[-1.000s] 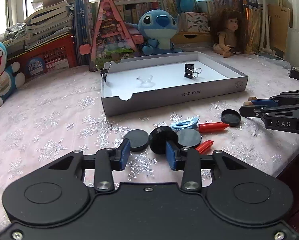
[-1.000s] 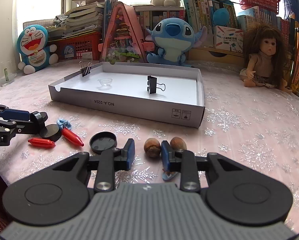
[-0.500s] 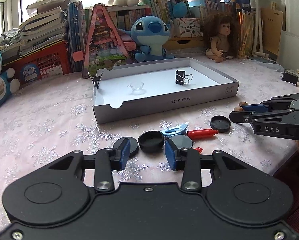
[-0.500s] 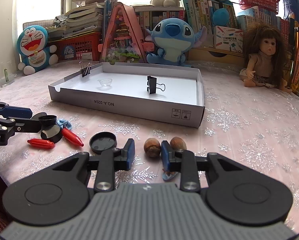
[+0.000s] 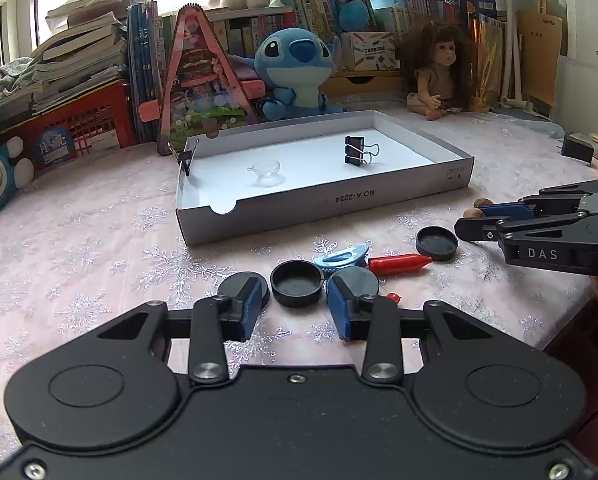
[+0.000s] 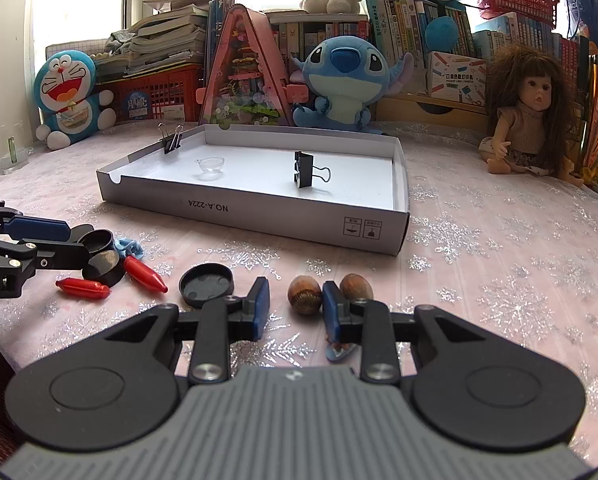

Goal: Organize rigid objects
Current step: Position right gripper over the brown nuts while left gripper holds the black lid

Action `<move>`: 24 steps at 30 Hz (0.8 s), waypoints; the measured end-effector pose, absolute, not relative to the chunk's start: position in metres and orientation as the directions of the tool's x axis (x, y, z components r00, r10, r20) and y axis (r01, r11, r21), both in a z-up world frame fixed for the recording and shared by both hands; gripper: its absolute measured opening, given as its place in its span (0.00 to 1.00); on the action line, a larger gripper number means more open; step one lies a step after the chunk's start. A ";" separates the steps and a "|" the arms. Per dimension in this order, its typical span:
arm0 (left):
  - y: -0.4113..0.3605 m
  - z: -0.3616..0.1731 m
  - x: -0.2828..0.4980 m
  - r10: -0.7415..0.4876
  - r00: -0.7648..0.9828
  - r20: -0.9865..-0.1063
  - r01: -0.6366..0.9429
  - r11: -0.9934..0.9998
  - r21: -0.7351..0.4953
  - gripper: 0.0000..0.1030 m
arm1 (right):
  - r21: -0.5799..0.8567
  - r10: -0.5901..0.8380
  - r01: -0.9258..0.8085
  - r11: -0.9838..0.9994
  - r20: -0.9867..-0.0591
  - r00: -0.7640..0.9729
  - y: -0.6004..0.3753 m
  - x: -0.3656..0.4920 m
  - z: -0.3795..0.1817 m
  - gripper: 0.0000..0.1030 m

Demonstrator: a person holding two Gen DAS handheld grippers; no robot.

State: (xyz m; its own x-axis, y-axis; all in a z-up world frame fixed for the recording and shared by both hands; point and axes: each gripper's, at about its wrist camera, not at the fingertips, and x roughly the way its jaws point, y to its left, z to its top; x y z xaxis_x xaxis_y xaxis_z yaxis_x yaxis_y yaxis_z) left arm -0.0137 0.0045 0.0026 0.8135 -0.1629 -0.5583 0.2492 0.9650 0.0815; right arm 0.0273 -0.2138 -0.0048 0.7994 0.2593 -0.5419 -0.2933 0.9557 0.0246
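Note:
A shallow grey cardboard tray holds a black binder clip and a clear suction cup; another clip grips its left wall. My left gripper is open around a black round cap, which lies open side up between the fingers. Flat black discs lie at either side. My right gripper is open around a brown acorn-like nut; a second nut lies just right of it.
Two red bullet-shaped pieces, a light blue clip and another black cap lie on the snowflake tablecloth in front of the tray. Plush toys, a doll, books and red baskets line the back. The table edge is at the right in the left wrist view.
The black cap was held tilted up in my left gripper; the gripper has opened, pulled back a little, and the cap now lies flat. The right gripper has not moved.

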 end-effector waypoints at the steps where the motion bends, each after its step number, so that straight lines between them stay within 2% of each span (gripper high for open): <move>1: 0.004 0.003 -0.014 -0.163 0.813 -0.559 0.252 0.964 0.085 0.34 | 0.025 0.259 -0.293 0.956 -0.542 0.799 -0.214 0.027 -0.005 0.38; 9: 0.001 -0.002 -0.019 -0.159 0.795 -0.585 0.266 0.959 0.101 0.27 | 0.024 0.257 -0.290 0.957 -0.540 0.801 -0.214 0.028 -0.004 0.39; 24: -0.001 -0.004 0.003 -0.135 0.812 -0.568 0.225 0.970 0.092 0.28 | 0.024 0.257 -0.291 0.956 -0.540 0.801 -0.215 0.028 -0.005 0.40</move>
